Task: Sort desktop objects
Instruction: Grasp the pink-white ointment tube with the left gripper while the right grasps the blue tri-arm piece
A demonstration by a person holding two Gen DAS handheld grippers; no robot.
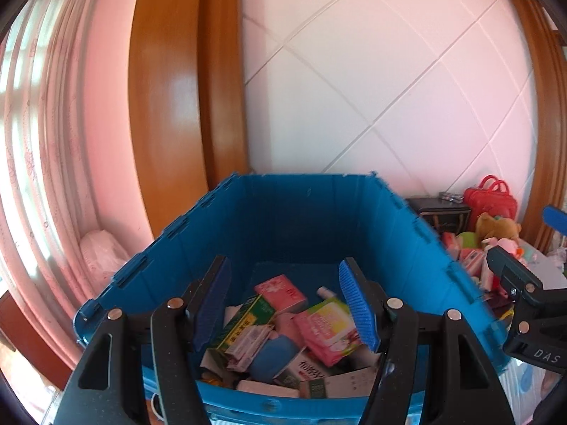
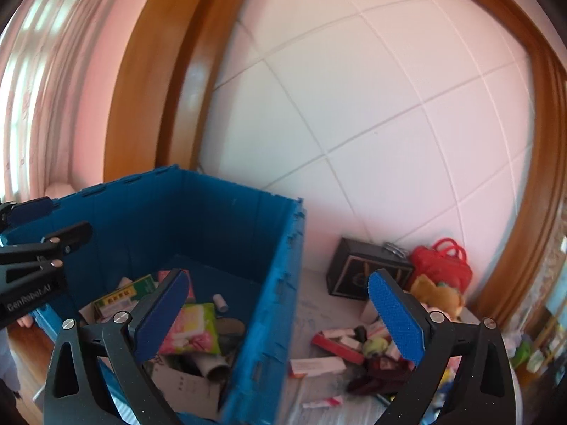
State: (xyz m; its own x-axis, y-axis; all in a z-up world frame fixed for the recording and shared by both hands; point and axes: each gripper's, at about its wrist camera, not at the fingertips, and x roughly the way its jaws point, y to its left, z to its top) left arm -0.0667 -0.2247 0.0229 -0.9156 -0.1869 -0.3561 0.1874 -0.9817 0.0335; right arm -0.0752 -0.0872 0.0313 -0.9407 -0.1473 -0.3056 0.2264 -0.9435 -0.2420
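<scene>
Above the blue crate (image 1: 301, 219) we find both grippers angled slightly downward. Behind stands a white tiled wall (image 1: 389, 88) in a wooden frame. Left gripper (image 1: 283, 304) hangs open and empty over boxes (image 1: 280, 292) inside; right gripper (image 2: 280, 318) gapes wide, empty, straddling the crate's wall, packets (image 2: 319, 366) strewn on the desk beside.

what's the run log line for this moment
left gripper: open, empty, above blue crate | right gripper: open, empty, straddling crate's right wall | crate: holds packets, boxes | unsorted items: on desk right of crate
</scene>
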